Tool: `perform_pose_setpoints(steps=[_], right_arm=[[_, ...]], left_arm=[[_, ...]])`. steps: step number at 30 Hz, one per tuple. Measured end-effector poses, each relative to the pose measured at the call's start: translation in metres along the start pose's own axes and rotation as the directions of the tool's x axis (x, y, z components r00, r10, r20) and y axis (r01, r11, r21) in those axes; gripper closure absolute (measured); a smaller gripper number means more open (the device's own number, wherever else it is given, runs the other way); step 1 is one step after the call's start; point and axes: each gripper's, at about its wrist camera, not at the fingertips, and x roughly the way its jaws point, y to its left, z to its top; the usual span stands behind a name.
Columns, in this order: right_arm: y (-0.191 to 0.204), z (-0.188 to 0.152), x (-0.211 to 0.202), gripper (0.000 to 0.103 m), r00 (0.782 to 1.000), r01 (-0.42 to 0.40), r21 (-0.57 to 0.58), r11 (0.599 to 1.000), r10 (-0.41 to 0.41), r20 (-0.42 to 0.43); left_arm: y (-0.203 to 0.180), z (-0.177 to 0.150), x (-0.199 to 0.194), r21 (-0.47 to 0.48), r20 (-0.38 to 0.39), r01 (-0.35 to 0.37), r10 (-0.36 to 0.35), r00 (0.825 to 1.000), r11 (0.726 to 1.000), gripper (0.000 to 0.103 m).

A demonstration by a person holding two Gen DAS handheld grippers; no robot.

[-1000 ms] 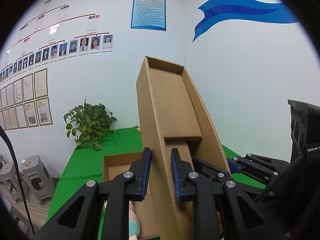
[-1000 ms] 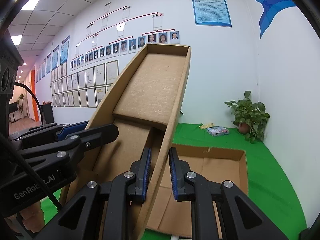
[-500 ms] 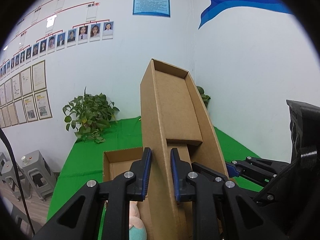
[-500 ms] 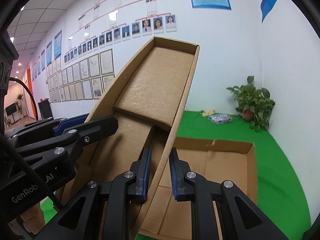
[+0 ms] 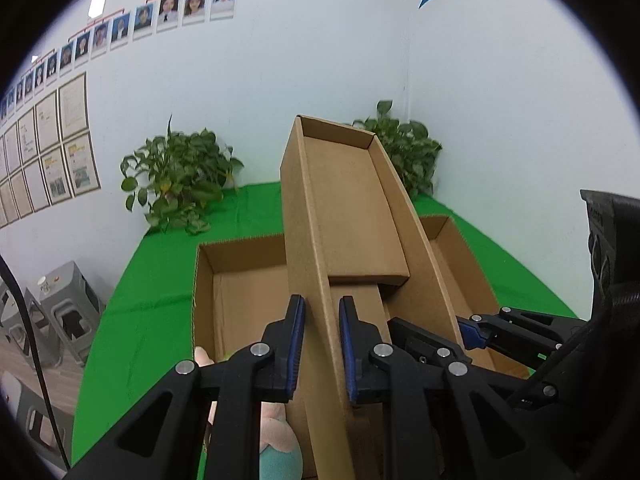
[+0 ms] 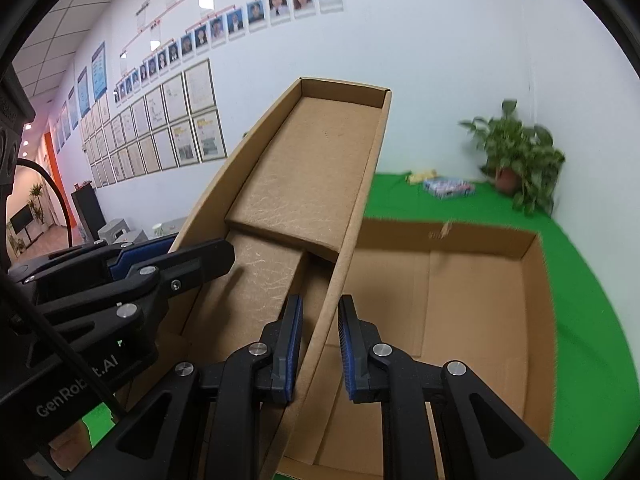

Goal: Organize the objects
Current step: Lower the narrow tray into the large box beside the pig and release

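A long shallow cardboard tray (image 5: pixel 344 216) (image 6: pixel 312 184) is held tilted up over a large open cardboard box (image 5: pixel 244 284) (image 6: pixel 452 304) on the green table. My left gripper (image 5: pixel 320 348) is shut on the tray's left side wall. My right gripper (image 6: pixel 318 348) is shut on the tray's right side wall. Each gripper shows in the other's view, the right one (image 5: pixel 472 332) and the left one (image 6: pixel 160 264). A pink and teal soft toy (image 5: pixel 276 440) lies in the box below my left gripper, mostly hidden.
The green table (image 6: pixel 592 320) sits in a room corner. Potted plants (image 5: pixel 180 180) (image 6: pixel 520 164) stand at the back by the walls. A small colourful pack (image 6: pixel 448 188) lies at the back. Grey stools (image 5: pixel 60 312) stand beside the table.
Both grippers have tipped the tray forward and down toward the box. More of the box interior and table now shows below.
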Motion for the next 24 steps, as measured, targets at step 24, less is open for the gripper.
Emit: perform_pose_setpoints(steps=[24], right_arm=[[-0.046, -0.108, 0.193, 0.094, 0.975, 0.038, 0.080, 0.996, -0.020, -0.221]], left_arm=[[0.014, -0.080, 0.093, -0.098, -0.314, -0.006, -0.025, 0.949, 0.995, 0.083]])
